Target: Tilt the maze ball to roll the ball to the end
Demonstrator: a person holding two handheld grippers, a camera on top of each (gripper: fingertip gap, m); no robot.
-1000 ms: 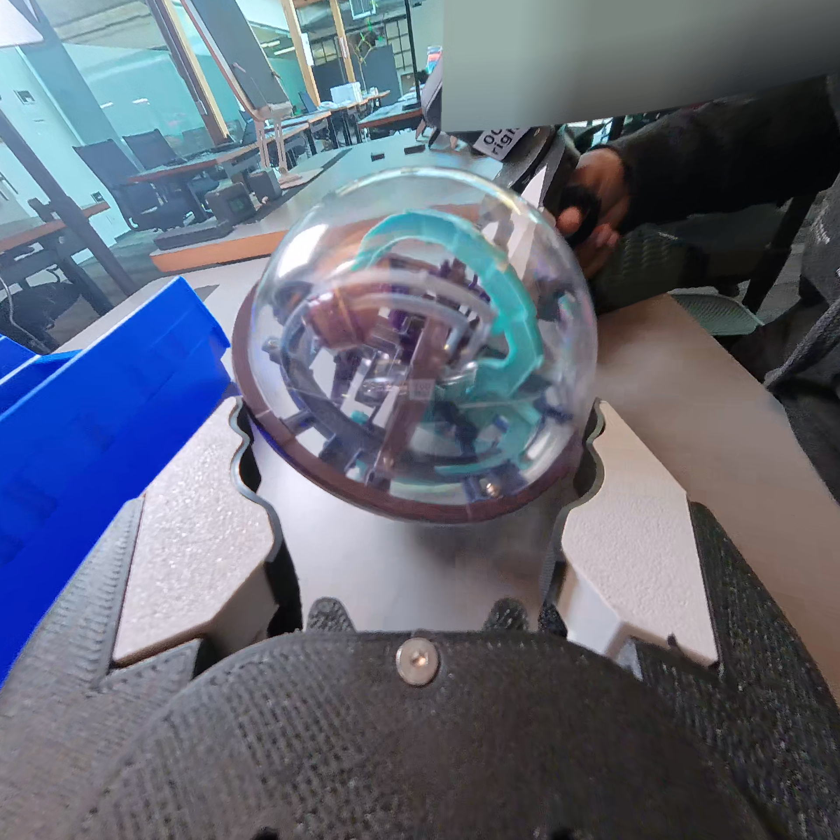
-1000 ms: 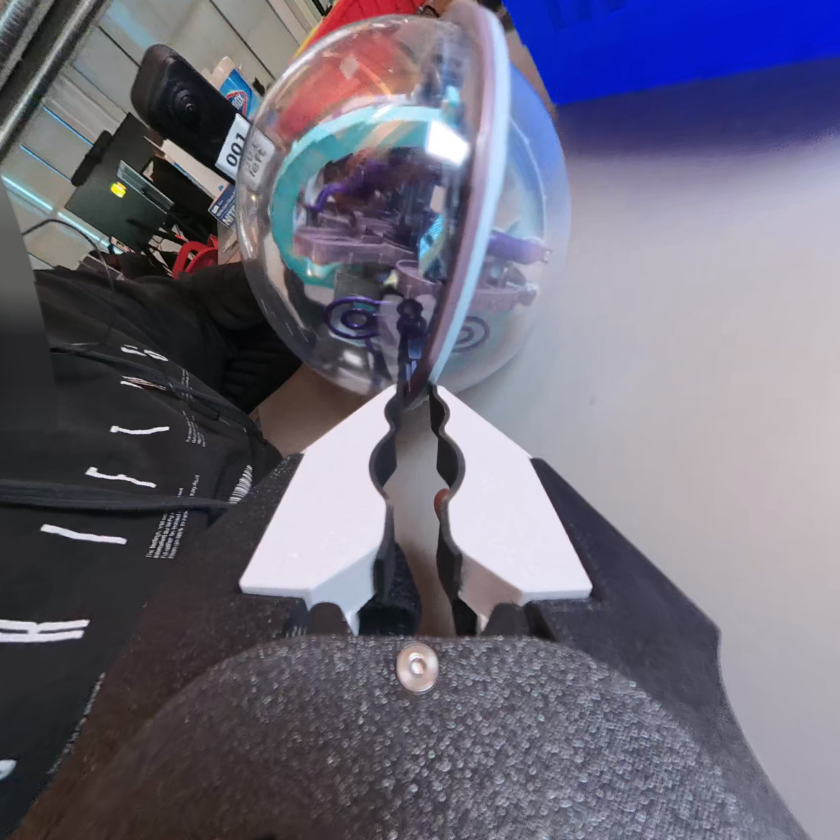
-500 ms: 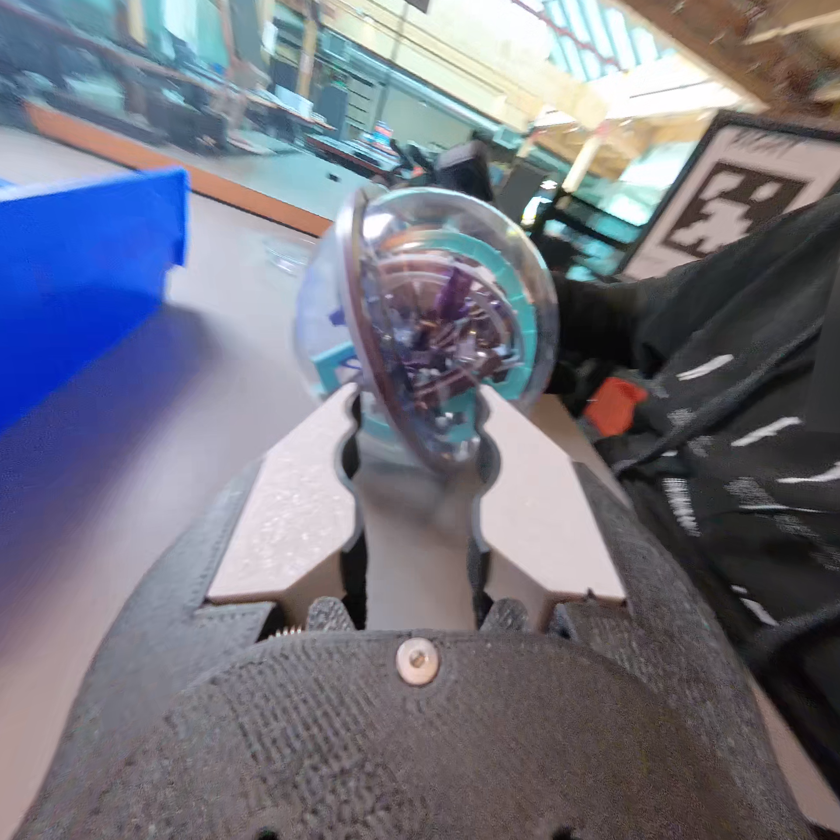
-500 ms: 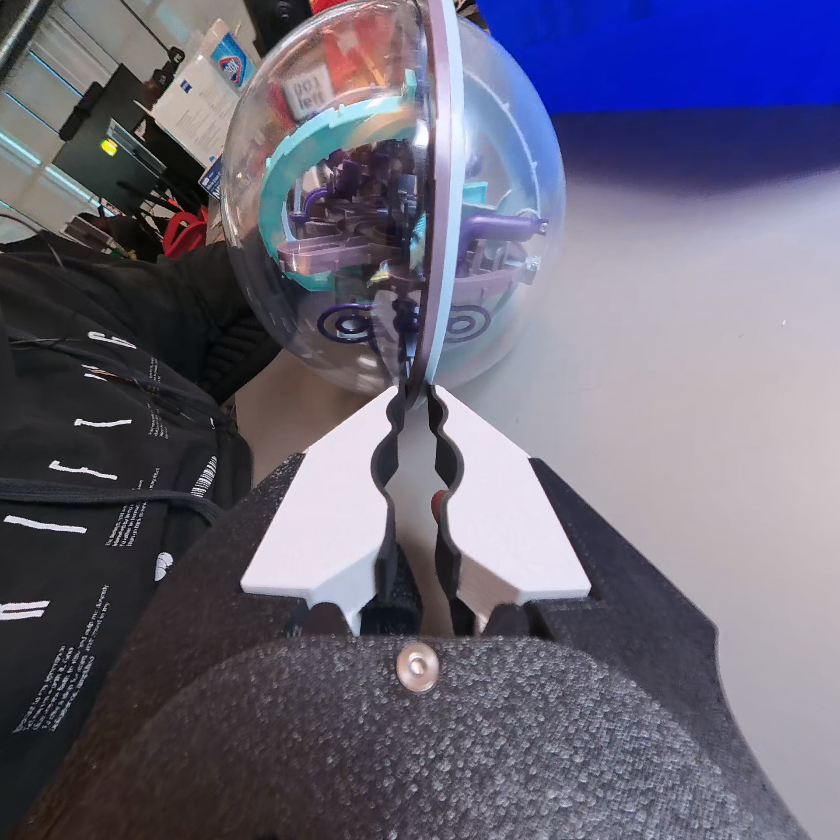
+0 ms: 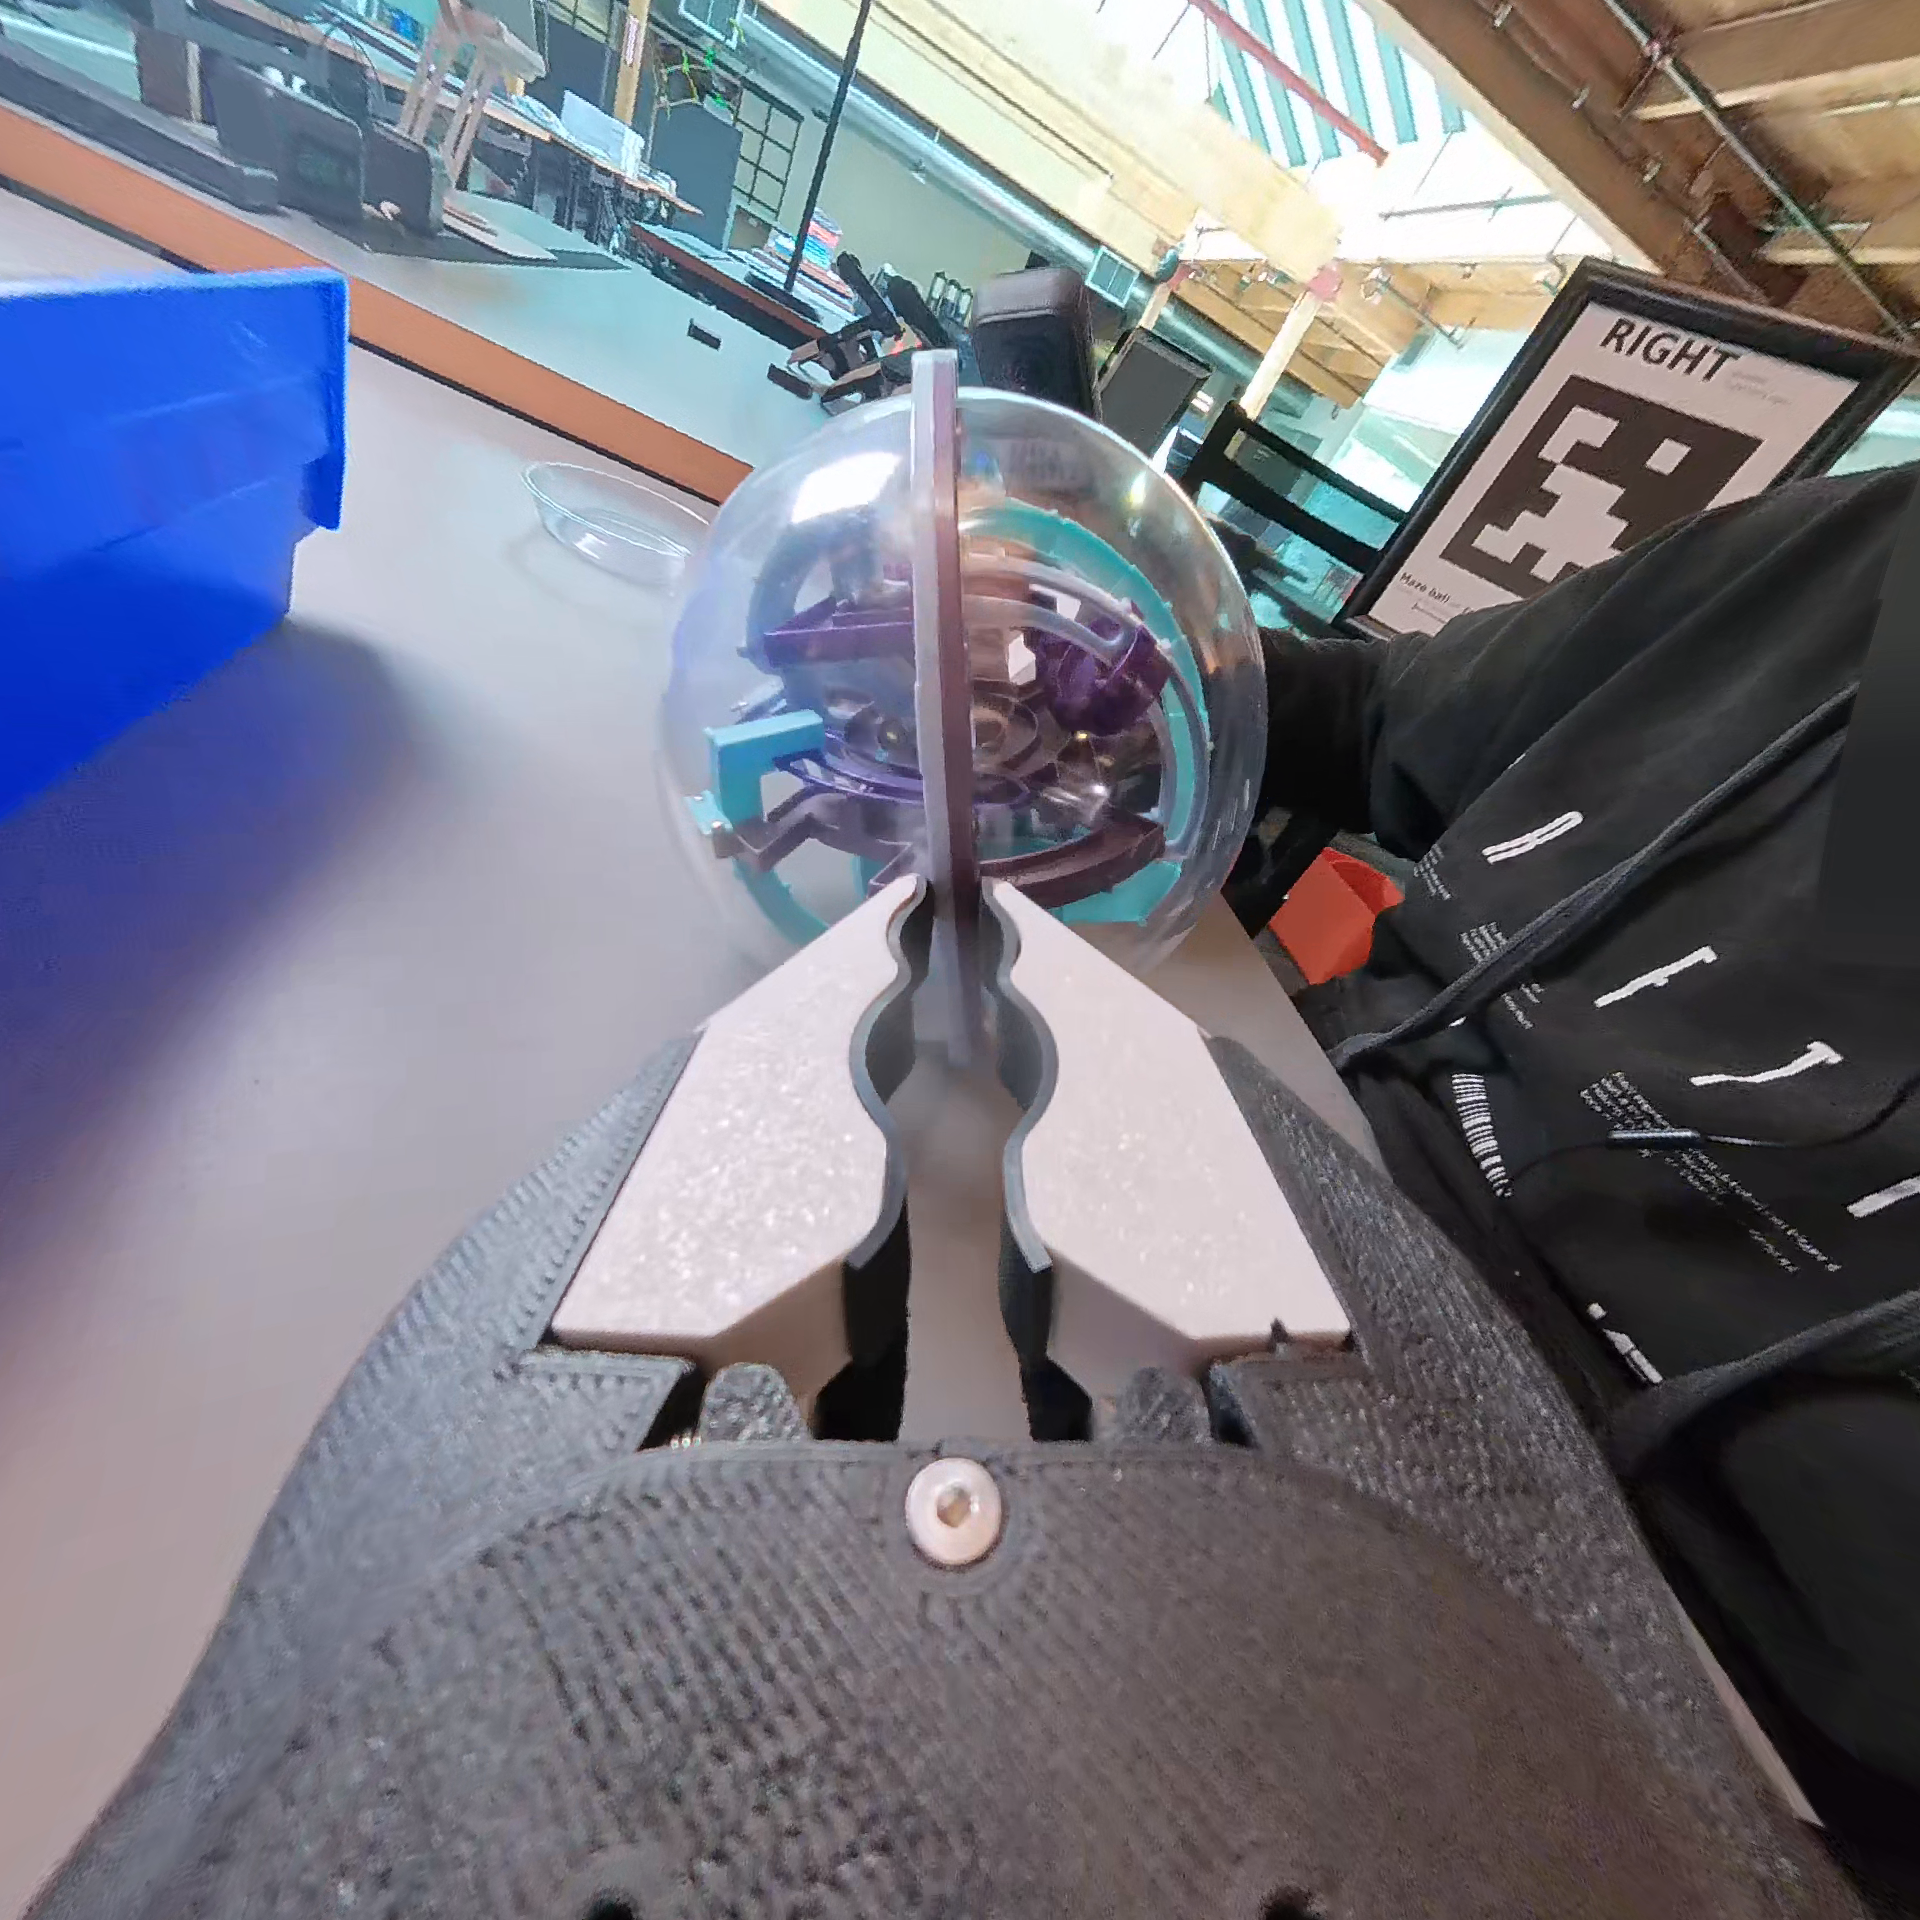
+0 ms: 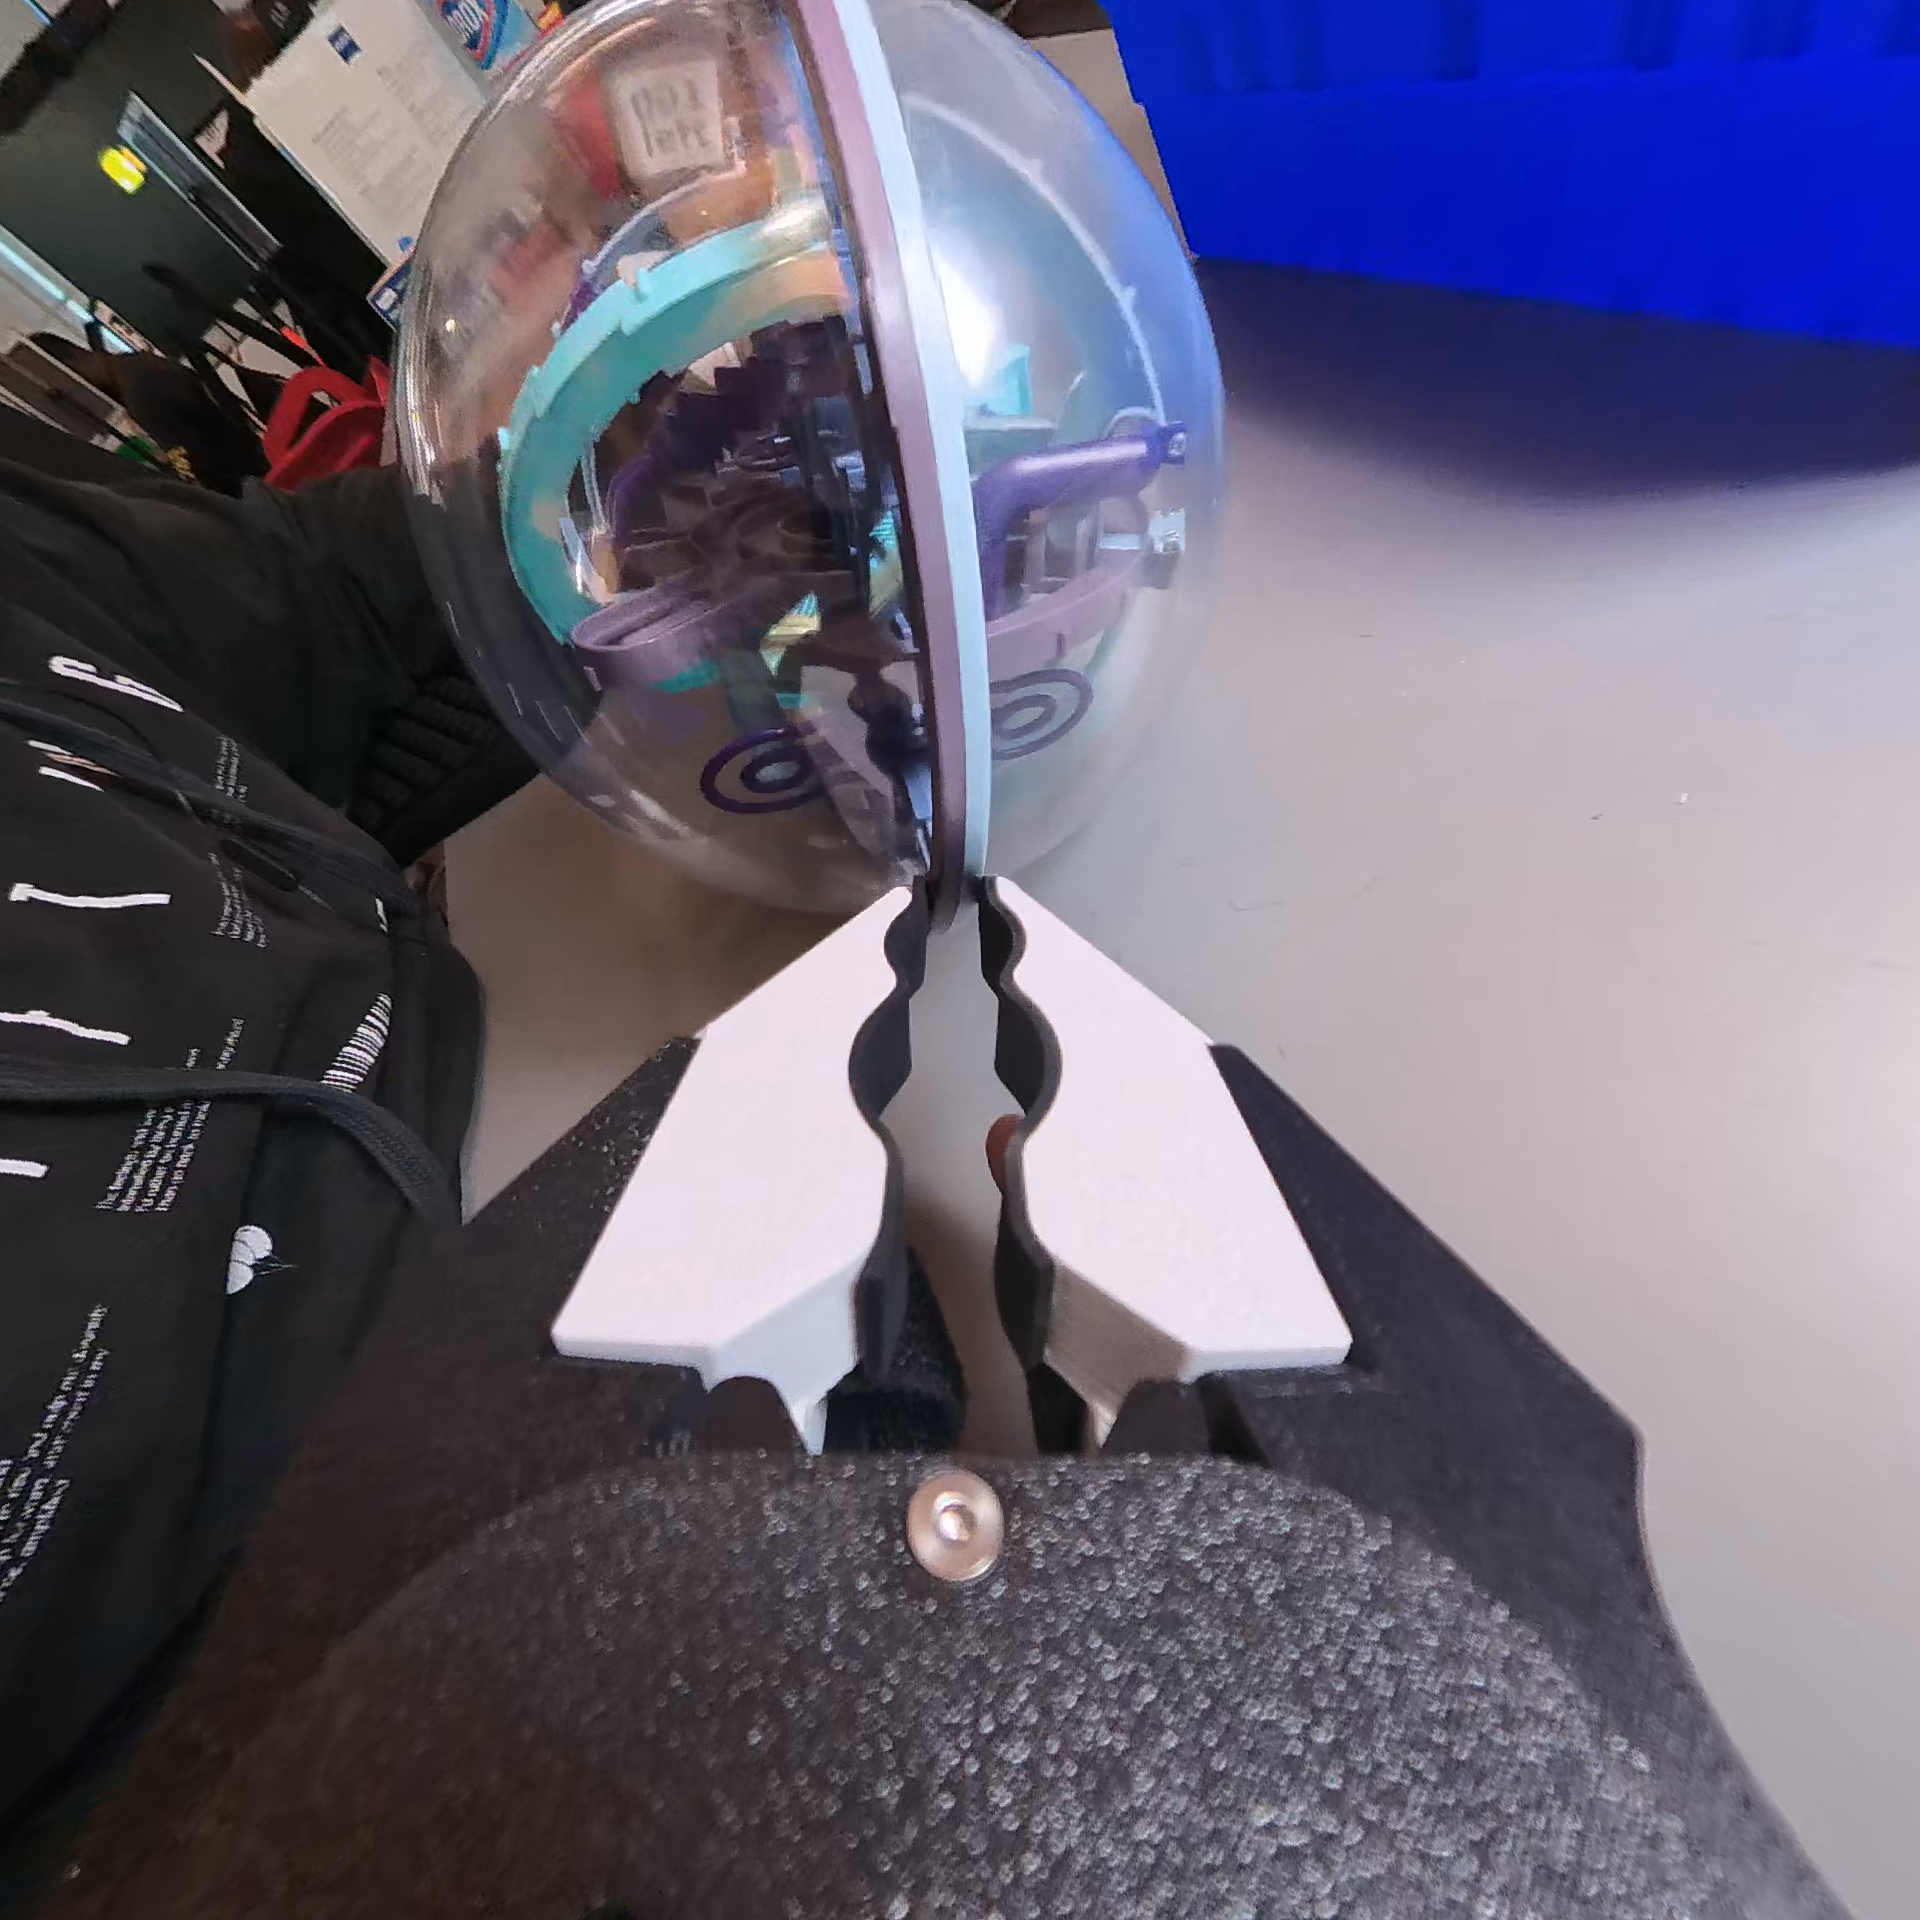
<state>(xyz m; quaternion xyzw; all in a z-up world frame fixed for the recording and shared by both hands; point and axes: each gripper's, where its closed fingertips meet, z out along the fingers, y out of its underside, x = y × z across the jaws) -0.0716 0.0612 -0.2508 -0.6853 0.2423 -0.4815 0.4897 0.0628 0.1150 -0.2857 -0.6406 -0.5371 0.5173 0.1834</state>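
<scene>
The maze ball (image 5: 1081,665) is a clear sphere with teal and purple tracks inside and a flat mauve ring (image 5: 940,582) around its middle. In the left wrist view the ring stands upright and edge-on. My left gripper (image 5: 951,914) is shut on the ring's near edge. In the right wrist view the maze ball (image 6: 675,499) is also edge-on, and my right gripper (image 6: 951,894) is shut on its ring (image 6: 904,468). The sphere sits low over the grey table (image 5: 364,935), near its edge. I cannot pick out the small rolling ball.
A blue bin (image 5: 156,499) stands on the table to the left and also shows in the right wrist view (image 6: 1558,156). A clear bowl (image 5: 613,520) lies behind the sphere. A person's black clothing (image 5: 1662,987) lies along the table edge beside a black-and-white marker board (image 5: 1621,488).
My left gripper was open around the sphere, then swung round and closed on the ring. The sphere turned so its ring is edge-on. My right gripper kept its hold.
</scene>
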